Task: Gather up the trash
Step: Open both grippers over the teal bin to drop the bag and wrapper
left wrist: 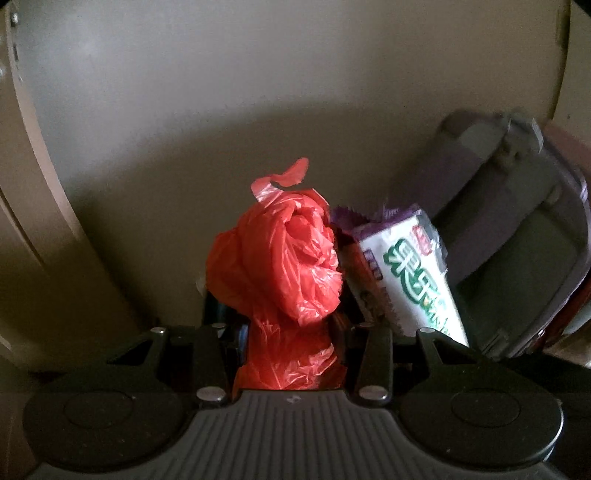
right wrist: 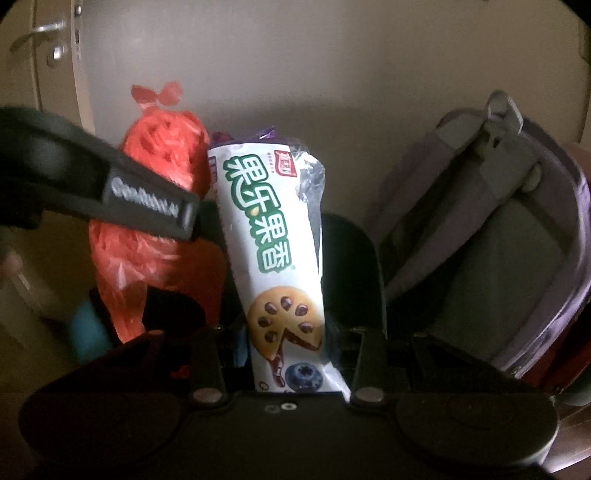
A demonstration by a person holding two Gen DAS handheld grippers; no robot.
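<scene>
A crumpled red plastic bag point(left wrist: 280, 258) stands up between the jaws of my left gripper point(left wrist: 284, 317), which is shut on its lower part; the fingertips are hidden behind the plastic. A white snack wrapper point(right wrist: 273, 236) with green lettering and a biscuit picture is clamped upright in my right gripper point(right wrist: 284, 266), its black fingers point(right wrist: 351, 258) pressing on both sides. The two items are side by side, nearly touching: the wrapper point(left wrist: 413, 273) shows right of the bag in the left wrist view, and the bag point(right wrist: 159, 177) shows left of the wrapper in the right wrist view.
A grey and purple backpack point(right wrist: 498, 240) stands close on the right, also seen in the left wrist view as the backpack point(left wrist: 517, 240). A pale wall lies ahead. A door with a metal handle point(right wrist: 44, 31) is at the upper left. The scene is dim.
</scene>
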